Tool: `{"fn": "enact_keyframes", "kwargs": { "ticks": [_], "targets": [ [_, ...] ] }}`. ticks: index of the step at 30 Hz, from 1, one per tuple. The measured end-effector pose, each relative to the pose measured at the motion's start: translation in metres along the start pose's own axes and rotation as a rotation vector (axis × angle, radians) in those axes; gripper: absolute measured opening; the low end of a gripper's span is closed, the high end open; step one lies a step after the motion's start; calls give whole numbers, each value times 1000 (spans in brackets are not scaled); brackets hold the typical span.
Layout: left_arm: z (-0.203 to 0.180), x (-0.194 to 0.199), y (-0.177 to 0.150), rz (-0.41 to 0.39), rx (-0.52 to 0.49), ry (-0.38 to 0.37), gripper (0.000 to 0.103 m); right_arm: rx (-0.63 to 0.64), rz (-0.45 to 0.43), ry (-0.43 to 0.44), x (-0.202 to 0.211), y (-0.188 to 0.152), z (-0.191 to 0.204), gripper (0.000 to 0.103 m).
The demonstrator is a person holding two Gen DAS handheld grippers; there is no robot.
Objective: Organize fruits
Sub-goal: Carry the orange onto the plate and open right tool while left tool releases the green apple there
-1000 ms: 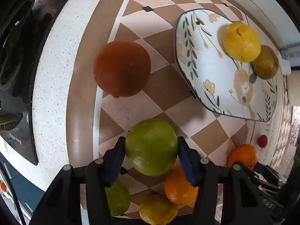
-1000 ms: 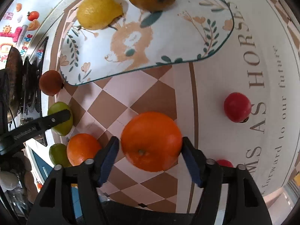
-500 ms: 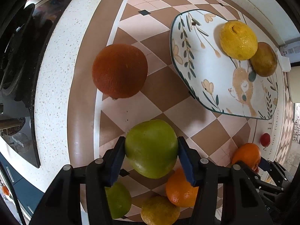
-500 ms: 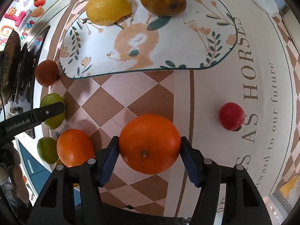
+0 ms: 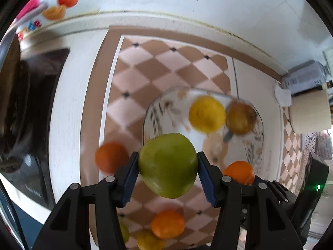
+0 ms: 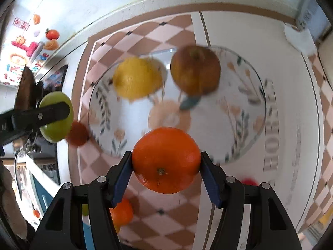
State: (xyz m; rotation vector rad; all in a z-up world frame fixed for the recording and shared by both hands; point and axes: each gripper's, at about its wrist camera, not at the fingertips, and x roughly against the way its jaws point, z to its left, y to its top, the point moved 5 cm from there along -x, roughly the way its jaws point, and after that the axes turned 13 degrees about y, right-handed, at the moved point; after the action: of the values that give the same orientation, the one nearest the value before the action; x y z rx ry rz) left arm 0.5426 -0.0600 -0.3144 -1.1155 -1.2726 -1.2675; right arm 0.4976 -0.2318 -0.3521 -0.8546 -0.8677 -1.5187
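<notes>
In the left wrist view, a dark red-orange fruit (image 5: 111,156) lies on the checked mat (image 5: 145,70) on the worktop (image 5: 70,104), just left of the left gripper (image 5: 167,171). That gripper's jaws are closed on a green apple (image 5: 168,165), one blue pad pressed to each side. The apple is held clear of the mat; it is slightly longer than wide, its long axis tilted, with the narrower end pointing down and to the right. Which end bears the stem cannot be told. Below it, between the gripper's arms, an orange (image 5: 167,223) and a yellowish fruit (image 5: 150,240) lie on the mat, close together. Farther back and to the right sits the patterned plate (image 5: 164,108), carrying a lemon (image 5: 207,114) and, touching it on the right, a brown pear (image 5: 241,117). All of this is blurred.

In the right wrist view the apple shows at far left, clamped by the left gripper. The plate lies in the middle distance with the lemon on the left and the pear on the right. In front, the right gripper (image 6: 166,174) has its jaws shut on a second orange (image 6: 166,160), held above the near rim of the plate; its stem scar faces the camera, slightly downward. A small red fruit (image 6: 249,181) lies on the mat to the right.
</notes>
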Motion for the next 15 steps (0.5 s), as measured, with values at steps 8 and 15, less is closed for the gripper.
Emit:
{"fn": "enact_keyframes", "kwargs": {
  "ticks": [8,15],
  "targets": [
    [-8,-56,41,117,-3,35,52,1,44,-41,-31,34,-9,66],
    [-9,-75,47,180,22,23,52,-13,73,-26,-42,37,-10,66]
  ]
}}
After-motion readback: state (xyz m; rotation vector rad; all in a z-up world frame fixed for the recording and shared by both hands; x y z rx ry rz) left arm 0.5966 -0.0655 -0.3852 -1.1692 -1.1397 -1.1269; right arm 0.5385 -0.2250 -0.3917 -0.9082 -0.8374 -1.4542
